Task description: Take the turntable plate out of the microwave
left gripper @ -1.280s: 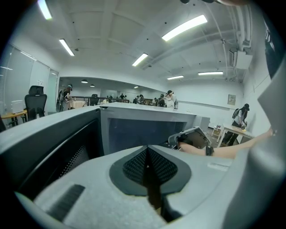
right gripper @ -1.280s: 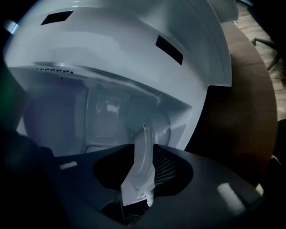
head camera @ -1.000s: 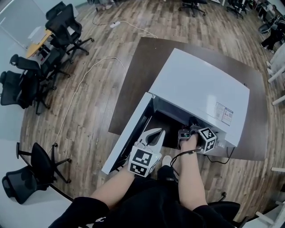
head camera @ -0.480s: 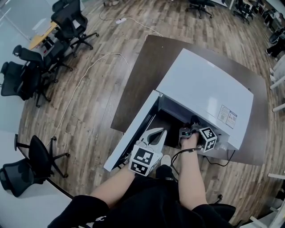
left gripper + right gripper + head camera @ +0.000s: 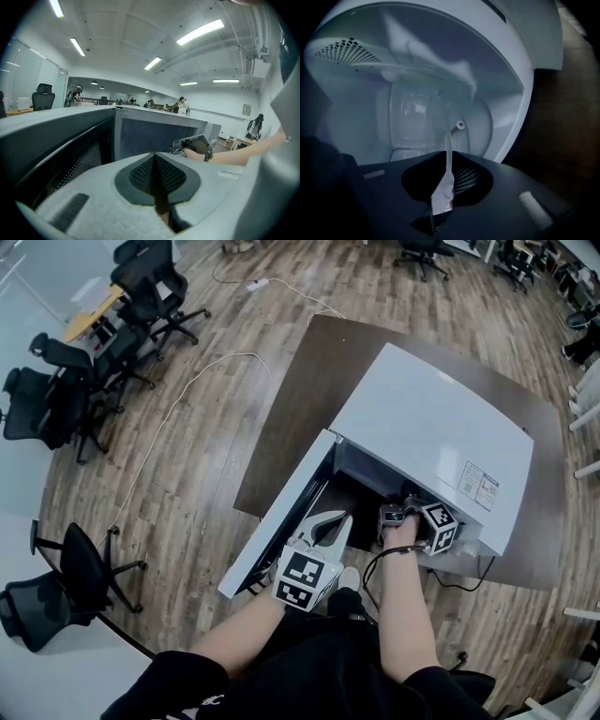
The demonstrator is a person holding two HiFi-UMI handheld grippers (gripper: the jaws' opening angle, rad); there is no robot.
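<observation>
The white microwave (image 5: 431,427) stands on a brown desk with its door (image 5: 277,521) swung open to the left. My right gripper (image 5: 401,514) reaches into the dark cavity. In the right gripper view the clear glass turntable plate (image 5: 412,117) lies inside the pale cavity. Its rim runs edge-on between the right gripper's (image 5: 445,187) jaws, which are closing with the pads pressing on it. My left gripper (image 5: 339,521) hangs in front of the open door, shut and empty. It shows shut in the left gripper view (image 5: 154,187) too, facing the dark door window.
The brown desk (image 5: 309,362) carries the microwave. Office chairs (image 5: 141,296) stand at the far left on the wood floor, where a white cable (image 5: 178,399) trails. A roller stud (image 5: 461,124) sits on the cavity floor. The person's lap fills the bottom of the head view.
The right gripper has edged slightly deeper into the microwave cavity. The left gripper has stayed in front of the door.
</observation>
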